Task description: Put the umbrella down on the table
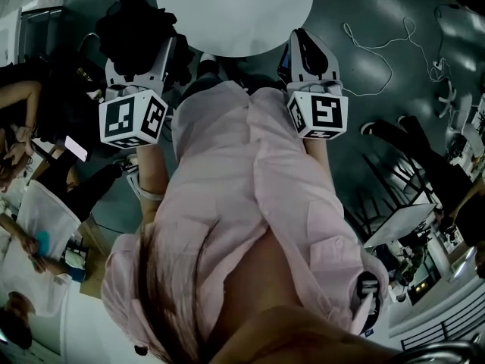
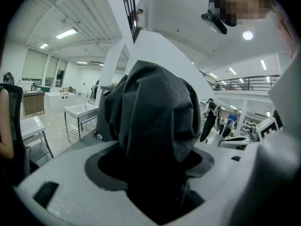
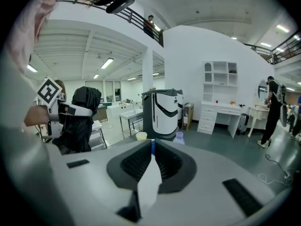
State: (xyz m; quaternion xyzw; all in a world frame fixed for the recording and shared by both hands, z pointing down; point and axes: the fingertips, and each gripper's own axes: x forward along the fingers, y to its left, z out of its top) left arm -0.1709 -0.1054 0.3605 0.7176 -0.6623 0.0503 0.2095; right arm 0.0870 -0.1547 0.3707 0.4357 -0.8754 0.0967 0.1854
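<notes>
The umbrella (image 1: 135,23) is a folded bundle of black fabric, held upright in front of my chest. My left gripper (image 1: 144,55) is shut on it. In the left gripper view the black umbrella (image 2: 157,121) fills the gap between the jaws of the left gripper (image 2: 153,175). The round white table (image 1: 235,10) lies just ahead, below both grippers. My right gripper (image 1: 301,48) is at the table's near edge; its jaws are shut on a thin white strip (image 3: 149,182) with a blue tip. The right gripper view also shows the umbrella (image 3: 81,119) off to the left.
White cables (image 1: 383,48) trail over the dark floor to the right of the table. People sit at desks on the left (image 1: 30,127). Chairs and a small table (image 1: 402,218) stand at the right. A white-and-black machine (image 3: 162,112) and a white desk (image 3: 221,114) stand beyond.
</notes>
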